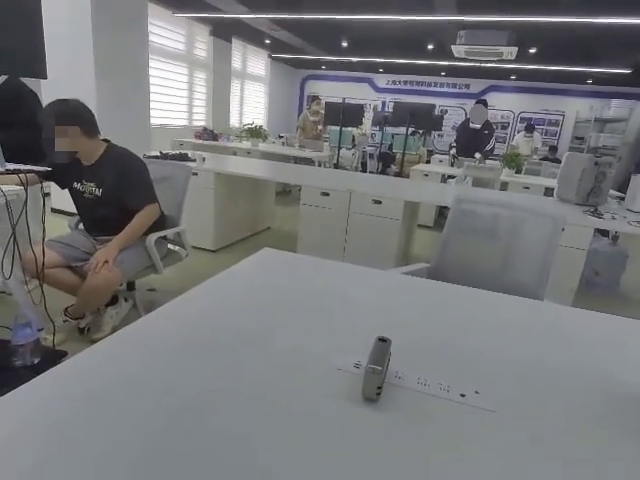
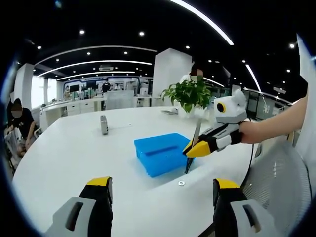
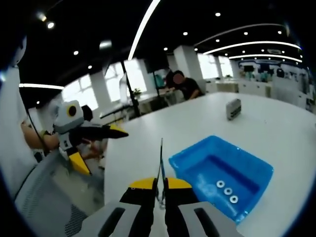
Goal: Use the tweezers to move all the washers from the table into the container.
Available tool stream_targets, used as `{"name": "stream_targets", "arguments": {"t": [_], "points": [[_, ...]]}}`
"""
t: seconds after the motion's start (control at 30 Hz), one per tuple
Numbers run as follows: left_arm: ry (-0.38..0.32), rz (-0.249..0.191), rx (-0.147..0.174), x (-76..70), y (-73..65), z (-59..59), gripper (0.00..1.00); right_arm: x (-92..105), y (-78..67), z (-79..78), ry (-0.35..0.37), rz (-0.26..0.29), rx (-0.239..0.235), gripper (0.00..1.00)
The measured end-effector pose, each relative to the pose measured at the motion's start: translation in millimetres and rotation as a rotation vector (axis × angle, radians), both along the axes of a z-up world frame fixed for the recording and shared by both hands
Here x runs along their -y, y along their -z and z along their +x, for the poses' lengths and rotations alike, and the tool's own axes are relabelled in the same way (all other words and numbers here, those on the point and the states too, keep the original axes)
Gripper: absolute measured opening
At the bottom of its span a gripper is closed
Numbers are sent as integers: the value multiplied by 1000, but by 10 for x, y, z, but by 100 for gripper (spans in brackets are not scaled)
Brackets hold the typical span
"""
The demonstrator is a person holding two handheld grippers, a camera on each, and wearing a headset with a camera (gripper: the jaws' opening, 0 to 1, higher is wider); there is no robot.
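Three washers (image 3: pixel 227 191) are sitting in the container (image 3: pixel 254 173), one washer (image 2: pixel 181 183) lying on the tabletop (image 2: pixel 74 158) — right gripper (image 3: pixel 161 184) pinching tweezers (image 3: pixel 161 157), left gripper (image 2: pixel 161 181) spread.

Glossy plastic container (image 3: pixel 207 168), shiny metal washers (image 3: pixel 227 191), smooth matt table (image 3: pixel 276 133).

My left gripper (image 2: pixel 163 183) gapes wide. Right gripper (image 2: pixel 194 148) pinches tweezers (image 2: pixel 188 165), tips beside blue container (image 2: pixel 159 152); one washer (image 2: pixel 181 183) on table (image 2: pixel 74 158) nearby.
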State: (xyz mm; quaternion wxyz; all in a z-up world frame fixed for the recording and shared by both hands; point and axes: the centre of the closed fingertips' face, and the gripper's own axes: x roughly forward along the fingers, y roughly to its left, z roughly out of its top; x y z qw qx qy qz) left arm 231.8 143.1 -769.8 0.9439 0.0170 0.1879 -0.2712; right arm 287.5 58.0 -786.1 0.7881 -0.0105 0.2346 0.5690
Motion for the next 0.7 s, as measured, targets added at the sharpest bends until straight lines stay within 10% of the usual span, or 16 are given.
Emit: {"name": "stream_targets", "arguments": {"t": [0.7], "points": [[-24, -43, 11, -41, -50, 17, 86, -174, -414, 488, 22, 50, -58, 3]]}}
